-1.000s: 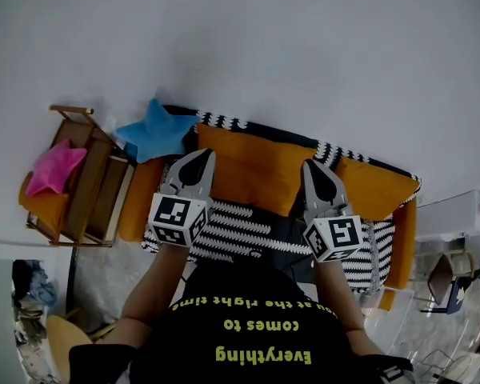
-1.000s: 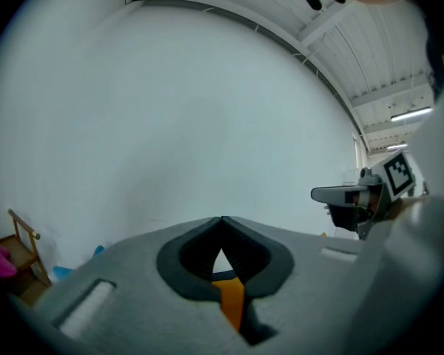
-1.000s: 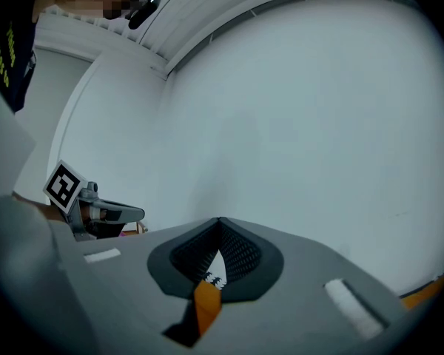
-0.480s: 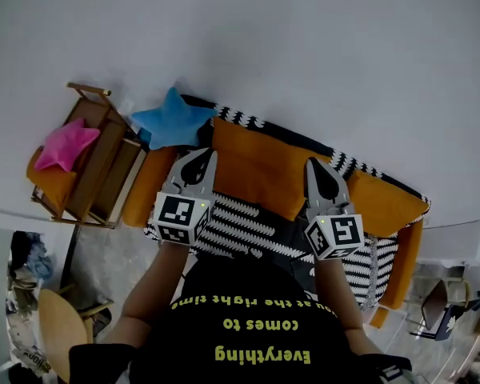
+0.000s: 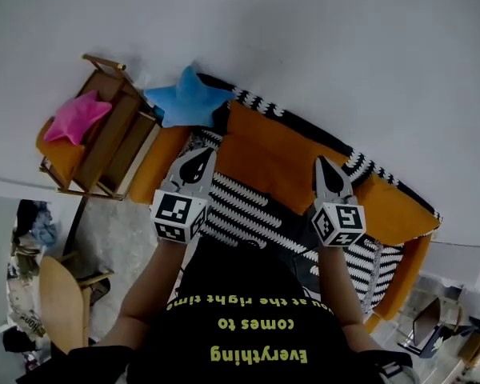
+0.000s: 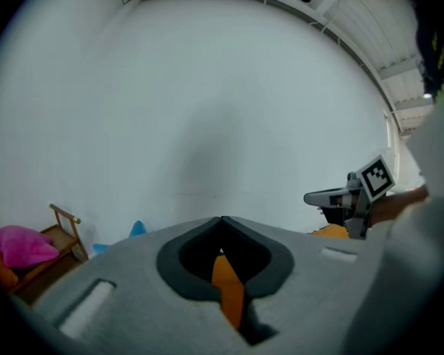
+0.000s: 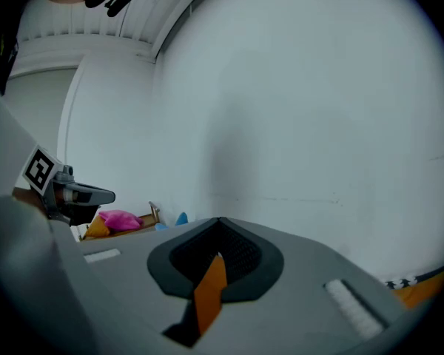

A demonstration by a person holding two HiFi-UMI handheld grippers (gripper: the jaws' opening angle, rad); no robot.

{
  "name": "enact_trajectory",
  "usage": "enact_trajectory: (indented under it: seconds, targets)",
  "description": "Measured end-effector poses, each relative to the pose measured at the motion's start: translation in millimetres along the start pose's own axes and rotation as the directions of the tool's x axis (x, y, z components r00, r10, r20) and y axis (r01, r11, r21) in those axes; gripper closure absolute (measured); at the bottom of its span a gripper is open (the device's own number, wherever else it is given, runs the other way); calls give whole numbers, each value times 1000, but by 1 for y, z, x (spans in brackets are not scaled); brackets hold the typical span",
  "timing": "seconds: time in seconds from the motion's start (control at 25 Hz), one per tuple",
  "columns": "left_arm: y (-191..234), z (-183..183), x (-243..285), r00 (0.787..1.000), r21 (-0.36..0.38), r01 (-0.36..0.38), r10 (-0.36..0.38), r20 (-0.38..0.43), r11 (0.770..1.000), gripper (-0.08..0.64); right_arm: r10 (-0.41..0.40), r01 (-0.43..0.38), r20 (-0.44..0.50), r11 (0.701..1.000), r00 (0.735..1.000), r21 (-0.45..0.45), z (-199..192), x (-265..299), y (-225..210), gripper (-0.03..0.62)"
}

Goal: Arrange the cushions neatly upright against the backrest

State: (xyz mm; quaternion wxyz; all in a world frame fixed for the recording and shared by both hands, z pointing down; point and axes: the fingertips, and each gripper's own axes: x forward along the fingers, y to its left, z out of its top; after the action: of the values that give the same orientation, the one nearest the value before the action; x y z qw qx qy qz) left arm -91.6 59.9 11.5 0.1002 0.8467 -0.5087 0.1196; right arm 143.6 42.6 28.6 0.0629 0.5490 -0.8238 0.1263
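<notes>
Only our head view shows the orange cushions (image 5: 280,162) in full; left claw (image 5: 202,157) and right claw (image 5: 326,166) sit closed, empty.

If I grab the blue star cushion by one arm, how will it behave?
The blue star cushion looks plush and puffy, so it is probably soft, and a pinched arm would likely squash while the rest droops. It is likely light for its size. Its points may make it topple when leaned upright.

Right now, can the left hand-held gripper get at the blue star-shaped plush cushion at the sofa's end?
Probably yes: the blue star-shaped plush cushion lies just beyond the left hand-held gripper, with nothing between them, though its jaws are shut.
</notes>
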Motion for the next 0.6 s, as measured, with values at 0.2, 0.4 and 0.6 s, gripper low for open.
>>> enact_trajectory:
  seconds: [0.2,0.4,0.6]
  targets:
    - [19,-20,-8,995,-33,-87,85,-45,996,560,58,-58,-39,998,998,4,-13,28,-3,581]
    - [19,-23,-2,993,-42,-113,110,-52,993,560,98,-98,-54,995,994,-10,-16,46,-3,581]
    - [18,-21,6,993,-37,-106,105,-49,994,560,117,-118,-52,993,992,-10,-12,54,1,581]
